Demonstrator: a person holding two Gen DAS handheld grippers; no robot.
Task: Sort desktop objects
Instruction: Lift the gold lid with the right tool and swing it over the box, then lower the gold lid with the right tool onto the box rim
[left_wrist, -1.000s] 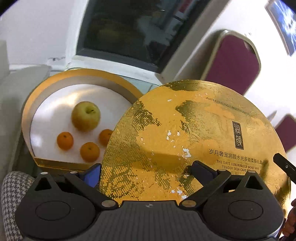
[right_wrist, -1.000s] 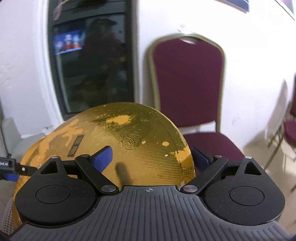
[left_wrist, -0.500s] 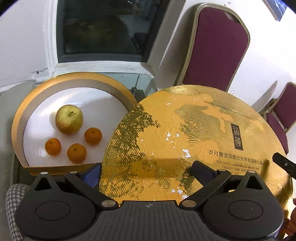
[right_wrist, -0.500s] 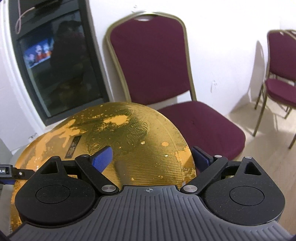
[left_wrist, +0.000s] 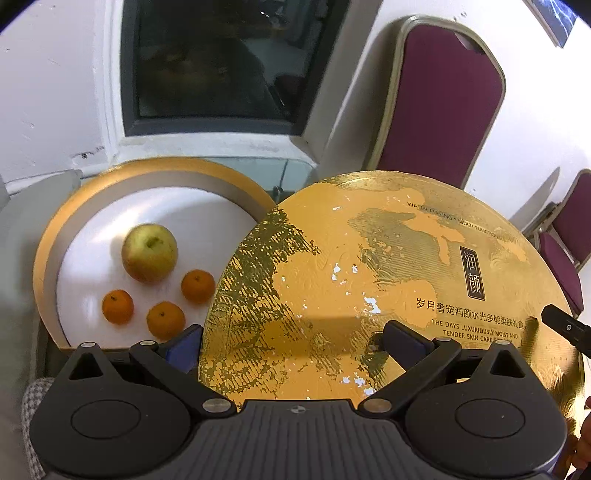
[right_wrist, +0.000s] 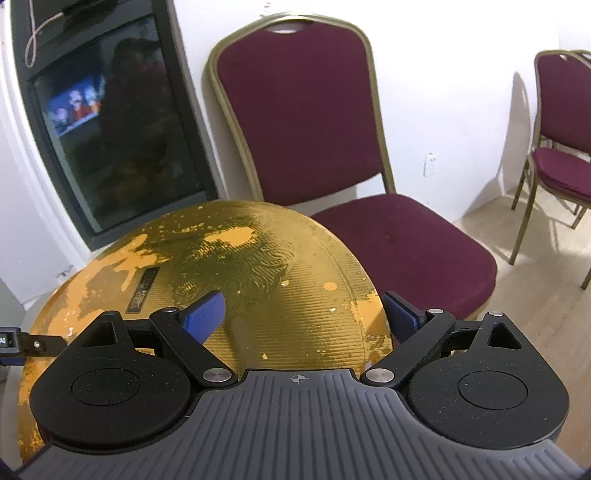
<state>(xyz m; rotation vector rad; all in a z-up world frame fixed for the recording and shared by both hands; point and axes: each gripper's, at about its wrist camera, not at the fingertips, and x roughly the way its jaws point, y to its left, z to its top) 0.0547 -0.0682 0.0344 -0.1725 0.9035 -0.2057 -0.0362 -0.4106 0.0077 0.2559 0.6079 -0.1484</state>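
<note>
A round, shallow gold-rimmed box base with a white lining (left_wrist: 92, 206) sits at the left of the left wrist view, on a glass-topped counter (left_wrist: 266, 171). Inside it lie four pieces of fruit: one yellow-green apple (left_wrist: 149, 252) with its stem dimple facing up, and three small orange tangerines (left_wrist: 198, 286), (left_wrist: 118, 306), (left_wrist: 166, 319) grouped just in front of the apple, none touching another.

One large round gold lid with worn foil and printed Chinese and English lettering (left_wrist: 388, 280) is held between both grippers, just right of the box base, its left edge overlapping the base's right rim in the picture. Its printed face is turned upward and tilts toward the camera; being a disc it has no long axis, and its lettering reads upright from the left wrist view.

The left gripper (left_wrist: 295, 347) has its blue-padded jaws set wide across the lid's near-left edge, one pad on each side. The right gripper (right_wrist: 304, 315) likewise has its jaws set wide, straddling the lid's right edge (right_wrist: 229, 273).

Two maroon padded chairs with gold metal frames (right_wrist: 314, 122), (right_wrist: 561, 122) stand against the white wall, next to a dark glass-fronted cabinet (right_wrist: 122, 136).
</note>
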